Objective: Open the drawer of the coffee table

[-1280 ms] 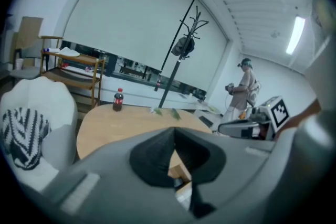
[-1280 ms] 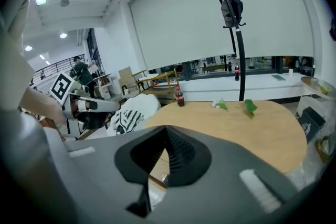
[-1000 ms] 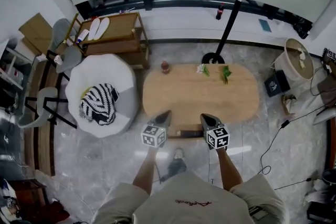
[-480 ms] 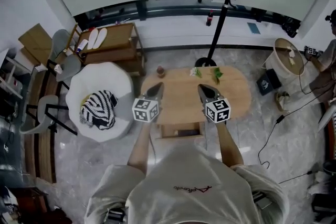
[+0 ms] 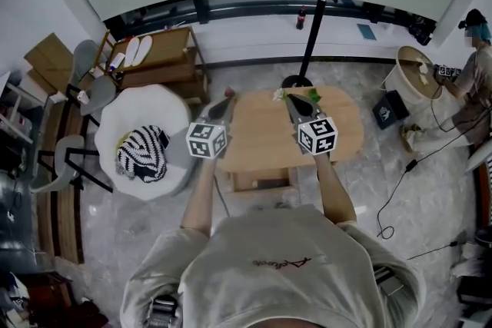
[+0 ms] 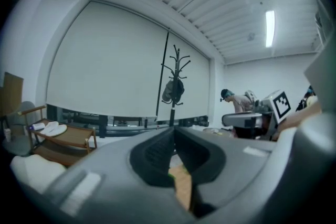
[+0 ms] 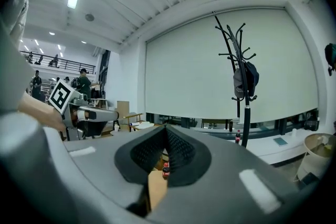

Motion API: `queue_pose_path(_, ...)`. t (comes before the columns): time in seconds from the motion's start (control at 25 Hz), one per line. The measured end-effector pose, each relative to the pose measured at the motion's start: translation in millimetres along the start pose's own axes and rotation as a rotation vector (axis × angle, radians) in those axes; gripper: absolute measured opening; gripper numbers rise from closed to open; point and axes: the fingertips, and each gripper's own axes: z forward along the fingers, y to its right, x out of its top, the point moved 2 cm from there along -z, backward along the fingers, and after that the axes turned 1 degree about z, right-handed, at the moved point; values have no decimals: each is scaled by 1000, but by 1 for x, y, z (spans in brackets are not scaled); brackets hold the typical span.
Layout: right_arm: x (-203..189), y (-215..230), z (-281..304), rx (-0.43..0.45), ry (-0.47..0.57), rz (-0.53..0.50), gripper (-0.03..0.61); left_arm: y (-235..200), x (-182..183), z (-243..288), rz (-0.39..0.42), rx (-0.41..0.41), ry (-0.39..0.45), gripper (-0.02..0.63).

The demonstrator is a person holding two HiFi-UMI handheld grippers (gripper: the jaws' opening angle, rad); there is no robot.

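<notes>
Both grippers have lifted away from the drawer front since a second ago. My left gripper (image 5: 225, 104) and right gripper (image 5: 293, 105) now hang level above the coffee table (image 5: 346, 130), side by side and apart, each with its jaws pressed together on nothing. Below them and back toward my body, the drawer (image 5: 261, 181) stands pulled out from the table's near edge, clear of both tips. Ahead of the right gripper rises the coat stand (image 5: 310, 27). Out beyond the left gripper sits the white armchair (image 5: 127, 115) with its striped cushion (image 5: 143, 154). A person (image 5: 470, 73) has come into view far off to the right gripper's side.
</notes>
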Motion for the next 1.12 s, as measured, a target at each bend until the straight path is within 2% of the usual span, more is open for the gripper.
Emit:
queue_pose_path(0.6,28,17,3,46,46,-28,3,16,13,17,-5,47,20,0)
queue_pose_path(1.12,18,20,-4,58,24,-27,3,27,7,22,2,45,3,0)
